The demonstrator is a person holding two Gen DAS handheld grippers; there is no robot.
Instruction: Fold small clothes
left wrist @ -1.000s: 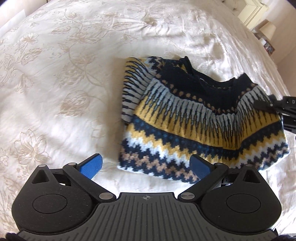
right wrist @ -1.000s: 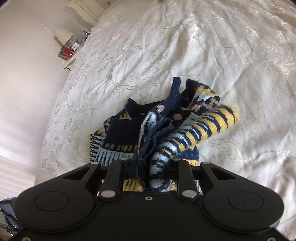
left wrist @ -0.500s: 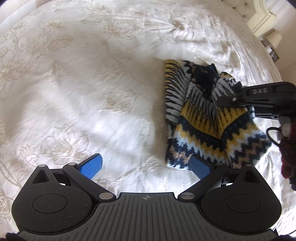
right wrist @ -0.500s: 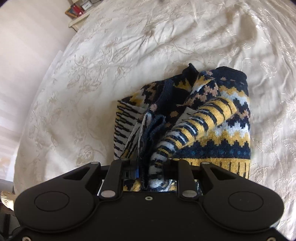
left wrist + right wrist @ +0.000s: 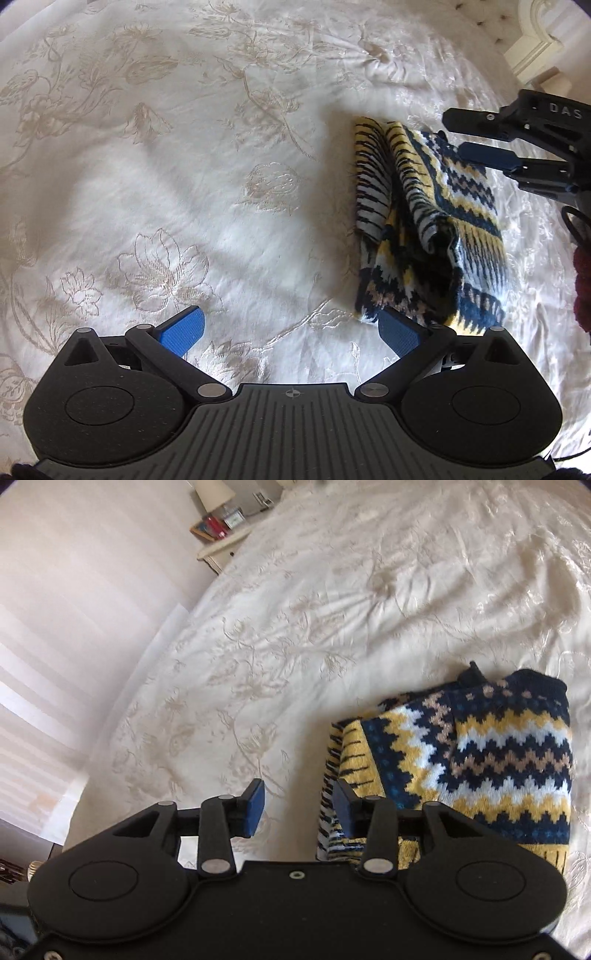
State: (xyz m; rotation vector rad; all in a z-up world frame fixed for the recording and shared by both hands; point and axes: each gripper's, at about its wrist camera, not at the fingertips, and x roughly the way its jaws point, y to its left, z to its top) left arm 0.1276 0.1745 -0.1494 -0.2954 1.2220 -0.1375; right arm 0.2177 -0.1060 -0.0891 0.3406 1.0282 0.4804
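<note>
Two grippers here: my right gripper (image 5: 297,808) just let its jaws spread, nothing between them, and my left gripper (image 5: 291,332) gapes empty. The navy-yellow zigzag knit sweater (image 5: 476,760) lies folded, probably in half, on the cream embroidered bedspread (image 5: 166,184).

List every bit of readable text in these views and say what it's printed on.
"DAS": on the right gripper, seen from the left wrist; it runs to the frame edge, so it may be cut off.
Items on the nightstand: too small and blurred to read.
Nothing else.
</note>
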